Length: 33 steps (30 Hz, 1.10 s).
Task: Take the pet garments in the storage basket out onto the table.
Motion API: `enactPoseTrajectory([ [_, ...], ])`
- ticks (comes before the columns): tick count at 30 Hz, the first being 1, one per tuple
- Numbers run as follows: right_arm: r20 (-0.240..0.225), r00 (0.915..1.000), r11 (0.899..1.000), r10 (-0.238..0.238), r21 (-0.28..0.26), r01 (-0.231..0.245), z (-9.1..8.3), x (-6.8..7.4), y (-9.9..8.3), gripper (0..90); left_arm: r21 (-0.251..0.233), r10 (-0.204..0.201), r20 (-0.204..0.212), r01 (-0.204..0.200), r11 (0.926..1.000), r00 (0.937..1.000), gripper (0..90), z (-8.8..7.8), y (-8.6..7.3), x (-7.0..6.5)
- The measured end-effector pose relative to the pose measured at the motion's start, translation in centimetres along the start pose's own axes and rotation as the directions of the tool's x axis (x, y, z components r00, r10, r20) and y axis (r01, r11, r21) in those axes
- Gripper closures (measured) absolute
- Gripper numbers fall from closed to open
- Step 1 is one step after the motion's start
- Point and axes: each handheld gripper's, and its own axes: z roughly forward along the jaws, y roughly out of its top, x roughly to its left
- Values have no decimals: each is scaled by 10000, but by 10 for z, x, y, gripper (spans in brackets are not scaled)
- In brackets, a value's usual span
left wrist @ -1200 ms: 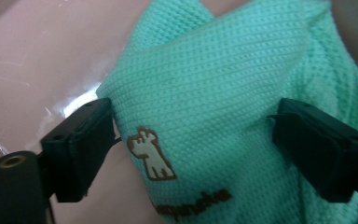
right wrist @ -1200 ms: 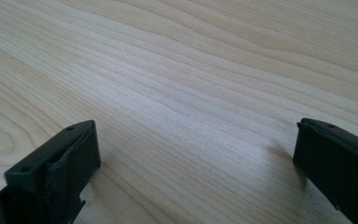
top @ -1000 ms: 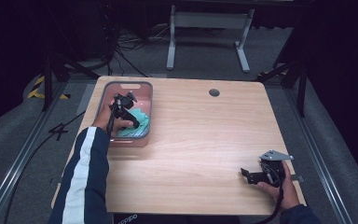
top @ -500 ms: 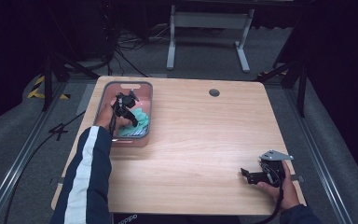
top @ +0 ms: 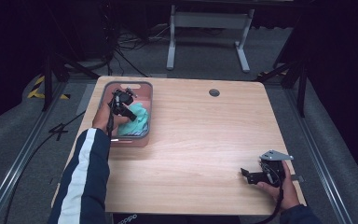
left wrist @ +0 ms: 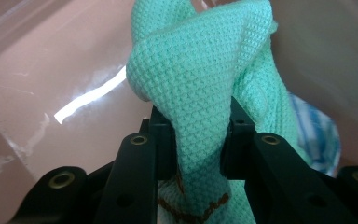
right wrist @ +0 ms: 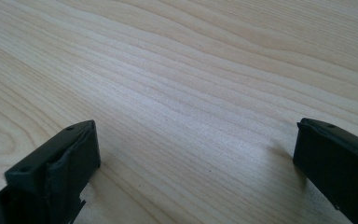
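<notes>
Left gripper view: jaws pinching mint cloth [left wrist: 200, 93].

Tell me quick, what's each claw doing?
Left claw: closed on the green cloth in the pink bin.
Right claw: open, holding nothing, over the table.

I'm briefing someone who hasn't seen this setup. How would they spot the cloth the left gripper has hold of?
Start at the wooden table and find the pink bin near its far left corner. The left gripper reaches into it, shut on the mint-green cloth. Its waffle weave and plain green set it apart from the blue-and-white striped fabric lying beside it.
</notes>
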Motion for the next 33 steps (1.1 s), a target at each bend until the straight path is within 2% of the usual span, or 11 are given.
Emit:
enactPoseTrajectory([
  [4, 2, 10000, 10000, -3, 2, 3, 0, 0, 0, 7, -366, -76, 25, 77, 9993, 10000, 715, -9, -4, 2],
  [6, 4, 10000, 10000, -5, 1, 5, 0, 0, 0, 7, -733, -147, 42, 150, 9972, 9999, 715, -17, -8, 3],
  [11, 2, 10000, 10000, -4, -1, 4, 0, 0, 0, 7, -1198, -224, -12, 221, 9926, 9997, 716, -28, -15, 4],
  [13, 1, 10000, 10000, -2, 0, 2, 0, 0, 0, 7, -1565, -295, -162, 266, 9873, 9994, 716, -33, -17, 4],
  [15, 0, 10000, 10000, -2, 1, 2, 0, 0, 0, 7, -1788, -319, -20, 310, 9834, 9995, 716, -37, -19, 4],
  [18, 1, 10000, 10000, -4, 0, 4, 0, 0, 0, 7, -2003, -262, -114, 234, 9795, 9996, 716, -43, -20, 2],
  [28, 4, 10000, 10000, 2, 1, -2, 0, 0, 0, 7, -2907, -429, -144, 368, 9561, 9990, 719, -65, -28, 0],
  [33, 3, 10000, 10000, 5, 1, -5, 0, 0, 0, 7, -3216, -438, 57, 433, 9459, 9990, 719, -74, -30, -2],
])
